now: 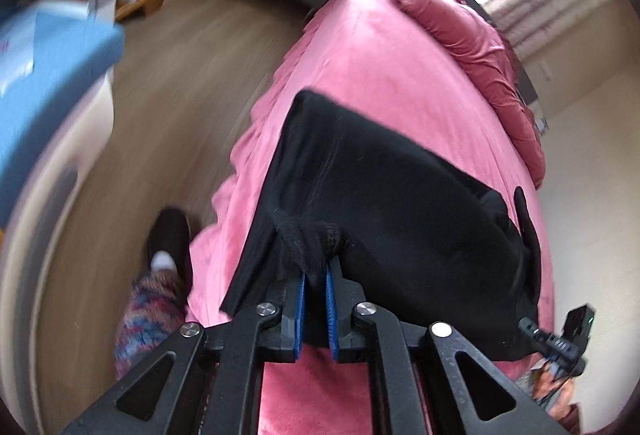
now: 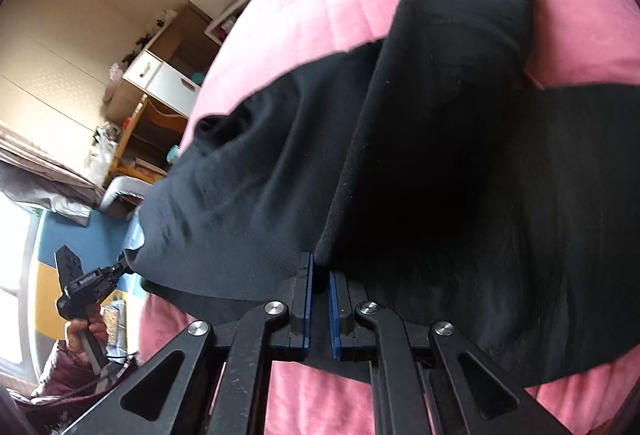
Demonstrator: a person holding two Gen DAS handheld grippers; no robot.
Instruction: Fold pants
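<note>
black pants [image 1: 384, 187], one pair, hang lifted over the pink bed [image 1: 372, 67], the far end draped on the bedspread and the near edge held up. the left gripper [image 1: 316, 275] is pinched tight on a bunched wad of that edge; the right gripper [image 2: 319, 281] is clamped on a thinner corner. two grippers, one bed, one rumpled red quilt [image 1: 480, 51] at the bed's far side. my worry is the right hold: so little fabric sits between those blue pads [image 2: 307, 299] that a tug could slip it free, dropping the fold crooked on the bed.
</note>
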